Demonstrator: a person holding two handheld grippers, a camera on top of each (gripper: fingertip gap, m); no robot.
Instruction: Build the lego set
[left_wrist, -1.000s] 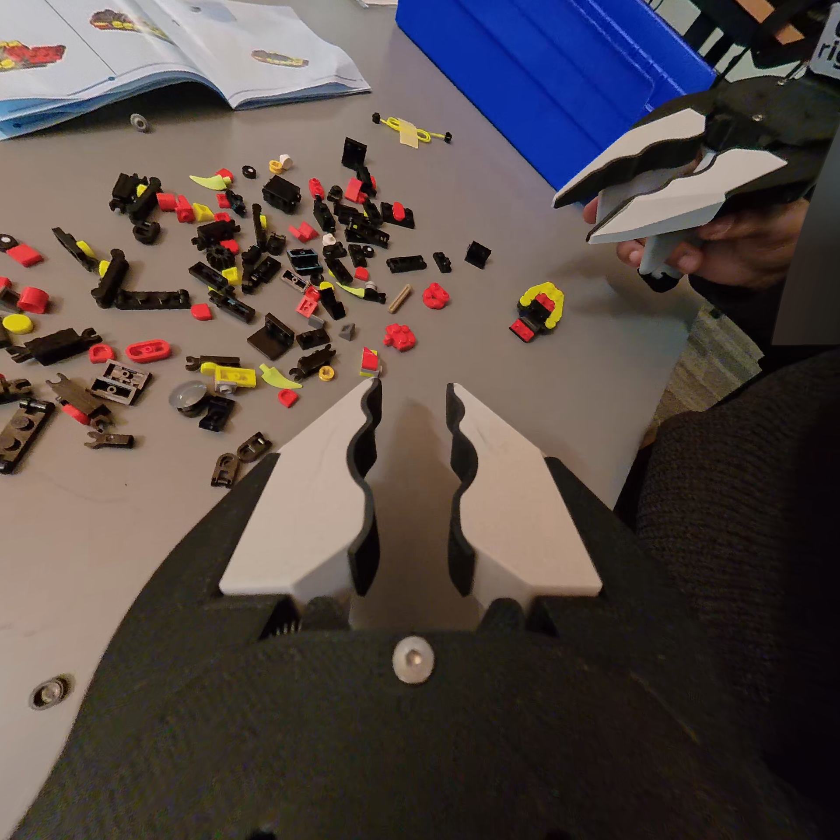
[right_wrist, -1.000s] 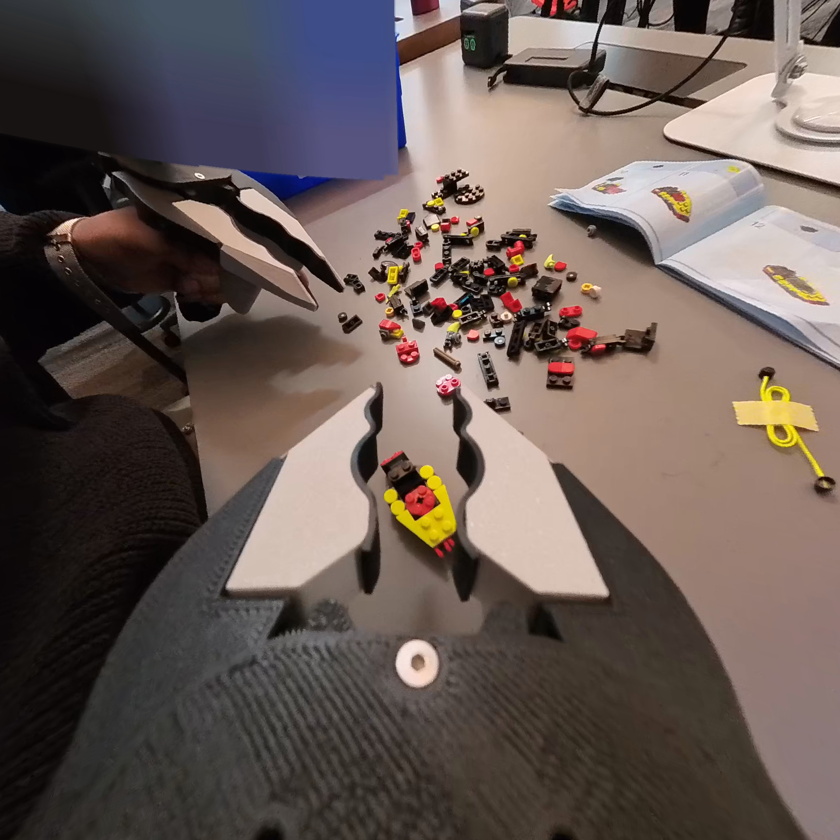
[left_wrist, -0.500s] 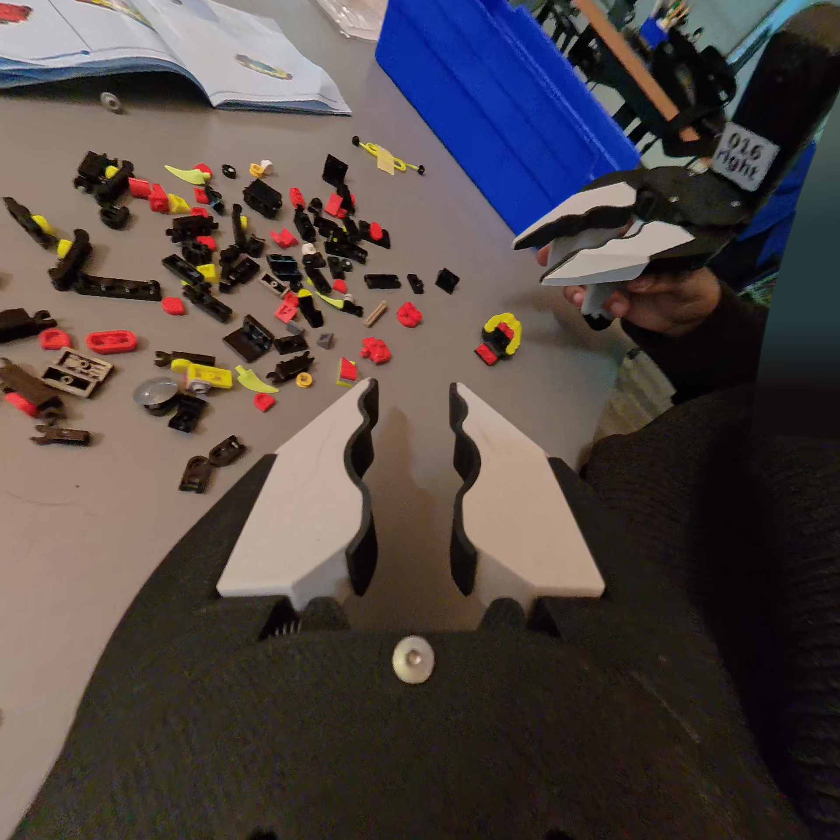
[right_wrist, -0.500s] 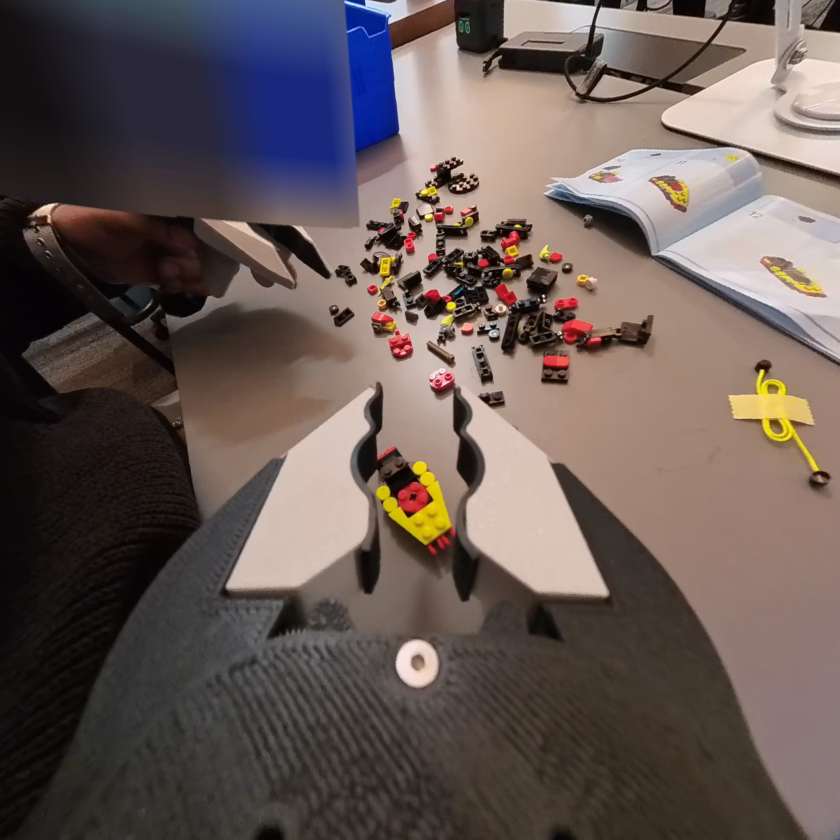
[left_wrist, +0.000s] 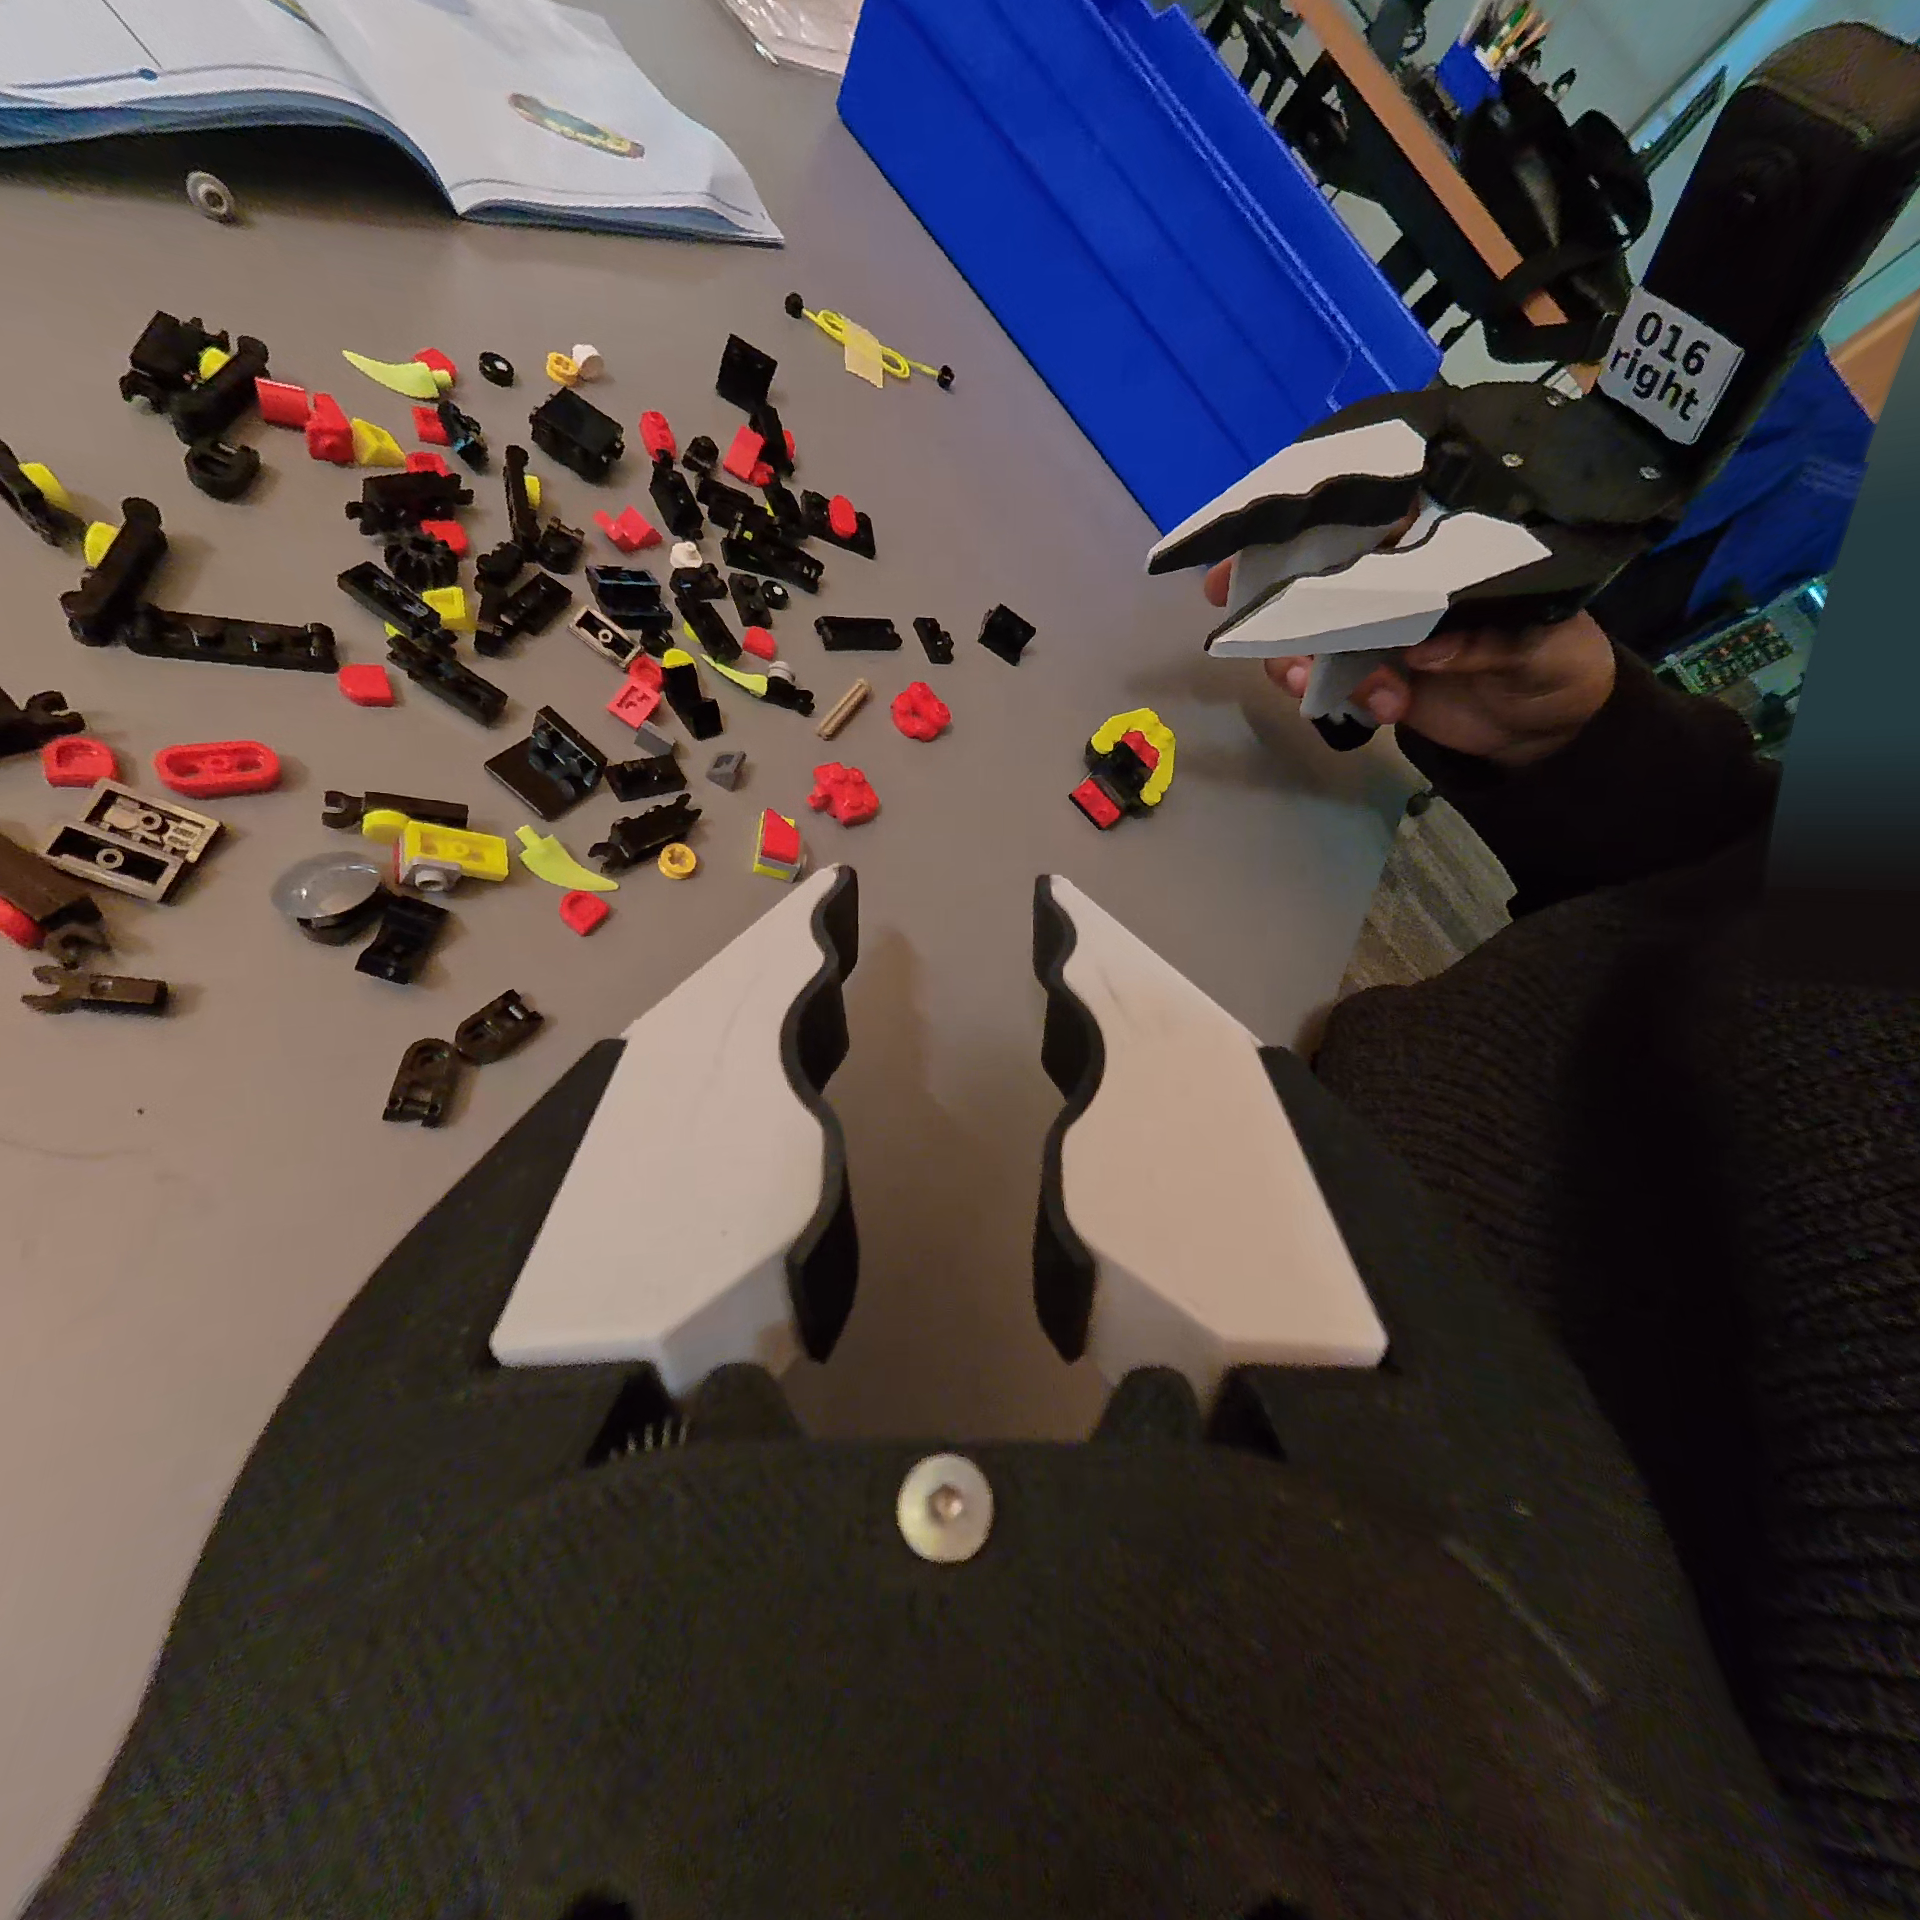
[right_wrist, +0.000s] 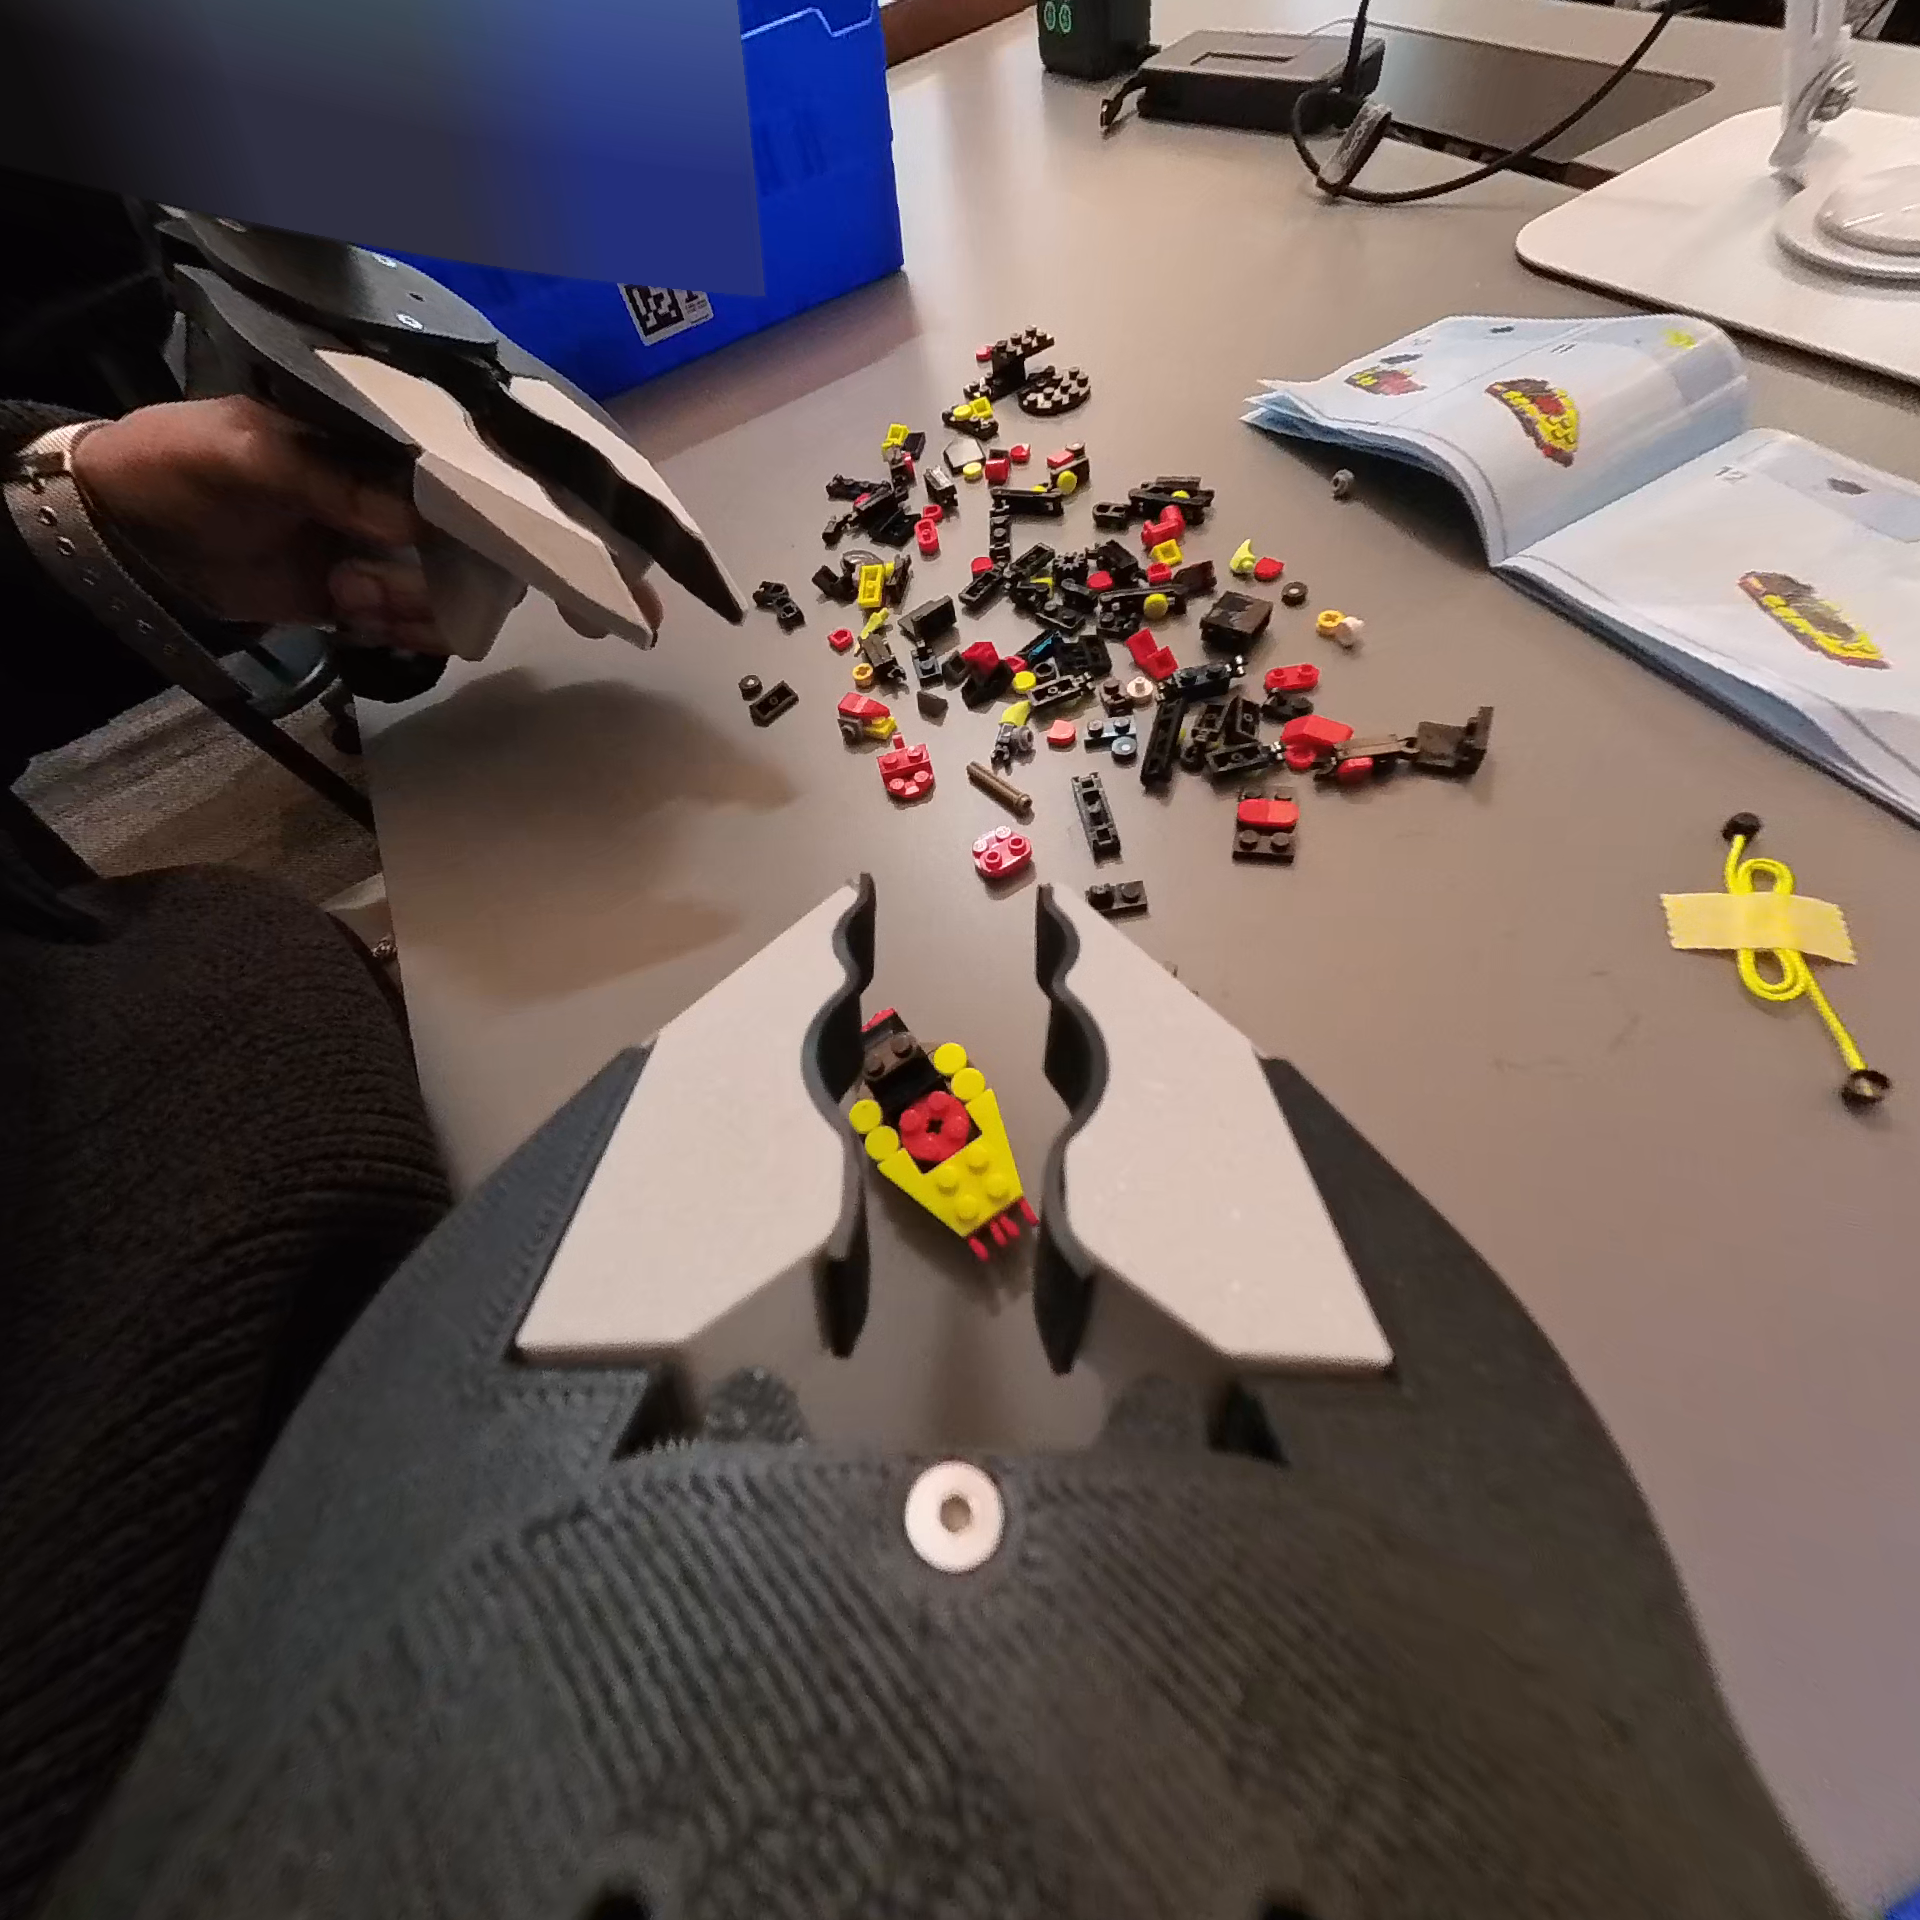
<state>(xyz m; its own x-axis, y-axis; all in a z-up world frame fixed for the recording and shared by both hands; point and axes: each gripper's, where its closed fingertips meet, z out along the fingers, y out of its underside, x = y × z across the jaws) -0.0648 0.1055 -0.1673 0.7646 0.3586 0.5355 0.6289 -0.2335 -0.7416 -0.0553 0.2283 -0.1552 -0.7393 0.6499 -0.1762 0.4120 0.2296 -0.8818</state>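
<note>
- Now your right gripper (right_wrist: 951, 904) hangs released above the yellow sub-build (right_wrist: 940, 1132); lower squarely, then clench its sides
- Left gripper (left_wrist: 945, 904) also released; loose pieces (left_wrist: 520, 582) at its eleven o'clock

A blue bin (left_wrist: 1122, 229) stands on the grey table (right_wrist: 1455, 1039), with cables (right_wrist: 1351, 125) at its far end

A grey table (right_wrist: 1351, 987) is seen; a blue bin (left_wrist: 1091, 208) is set on it; dark cables (right_wrist: 1455, 156) are laid behind.

loose pieces (right_wrist: 1081, 623) on table (right_wrist: 1455, 1039); booklet (right_wrist: 1621, 499) right, bin (right_wrist: 821, 187) behind.
</note>
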